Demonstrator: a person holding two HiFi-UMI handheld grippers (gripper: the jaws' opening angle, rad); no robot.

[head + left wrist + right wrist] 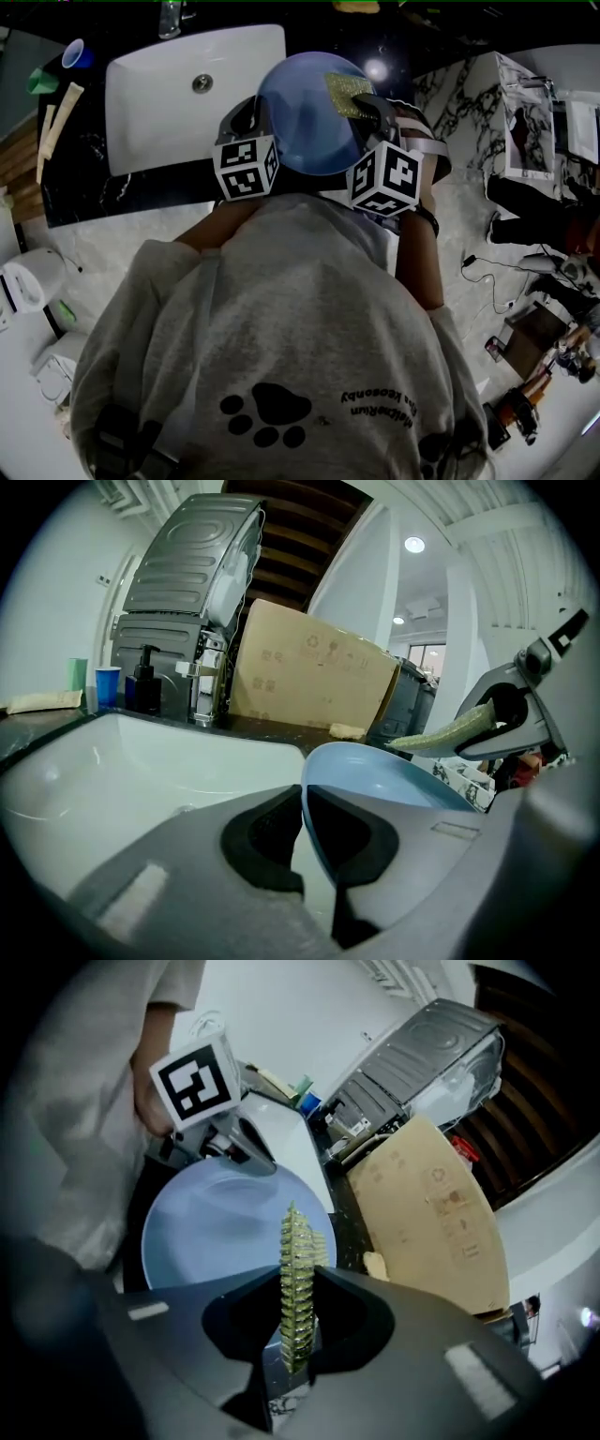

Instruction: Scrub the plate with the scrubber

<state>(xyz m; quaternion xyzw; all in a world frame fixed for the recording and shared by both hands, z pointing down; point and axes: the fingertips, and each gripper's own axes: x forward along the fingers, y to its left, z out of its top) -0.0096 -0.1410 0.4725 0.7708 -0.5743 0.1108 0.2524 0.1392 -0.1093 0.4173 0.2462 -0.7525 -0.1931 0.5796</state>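
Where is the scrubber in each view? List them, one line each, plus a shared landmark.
Head view: scrubber upper centre, over the top-right edge of the blue plate.
Left gripper view: right of centre, above the plate.
Right gripper view: centre, upright between the jaws.
Shared landmark: the blue plate.

The plate (300, 122) hides part of the sink's (159, 103) right edge.

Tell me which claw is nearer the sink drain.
Left. The left claw grips the plate at the edge facing the drain; the right claw, holding the scrubber, is over the plate's opposite side.
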